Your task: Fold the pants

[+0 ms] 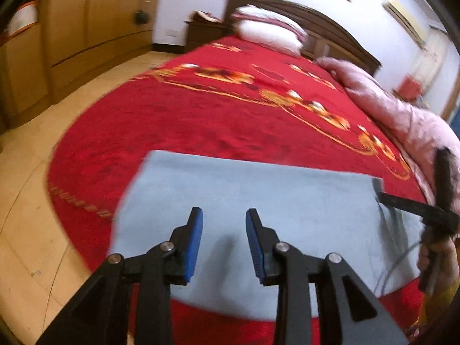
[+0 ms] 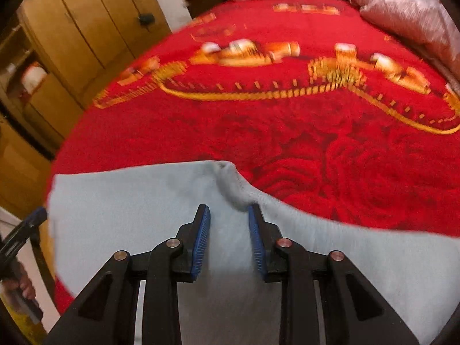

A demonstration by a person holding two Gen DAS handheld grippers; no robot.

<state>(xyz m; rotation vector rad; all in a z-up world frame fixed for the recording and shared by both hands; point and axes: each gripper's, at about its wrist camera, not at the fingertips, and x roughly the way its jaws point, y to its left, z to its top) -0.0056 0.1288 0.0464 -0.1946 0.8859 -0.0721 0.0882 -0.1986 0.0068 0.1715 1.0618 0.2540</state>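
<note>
The pants (image 1: 258, 215) lie near the foot of the bed, a pale blue-grey slab spread flat on the red blanket (image 1: 218, 120), looking already doubled into a rough rectangle, though I can't tell how many layers there are. In my right view their far edge rises to a small bunched seam (image 2: 230, 184), which I take for the crotch or a cuff. My left hand-held gripper (image 1: 224, 241) hangs over the middle of the cloth with its jaws spread wide and nothing between the blue pads (image 1: 194, 247); my right hand-held gripper (image 2: 228, 240) is likewise wide and empty, with that puckered seam just beyond its tips. I judge the step in hand to be taking hold for the next fold, so I would pinch each side right at an edge, catching every layer, then lift both ends level and lay them over together so the crease runs straight. The bunched seam should be smoothed flat first, or it will ride up inside the fold. The near hem sits close to the bed's foot edge, so I'd fold away from it; beyond the pants the blanket is open, with the pink quilt (image 1: 402, 109) well apart along the right side and the pillows (image 1: 267, 28) far off at the headboard.
</note>
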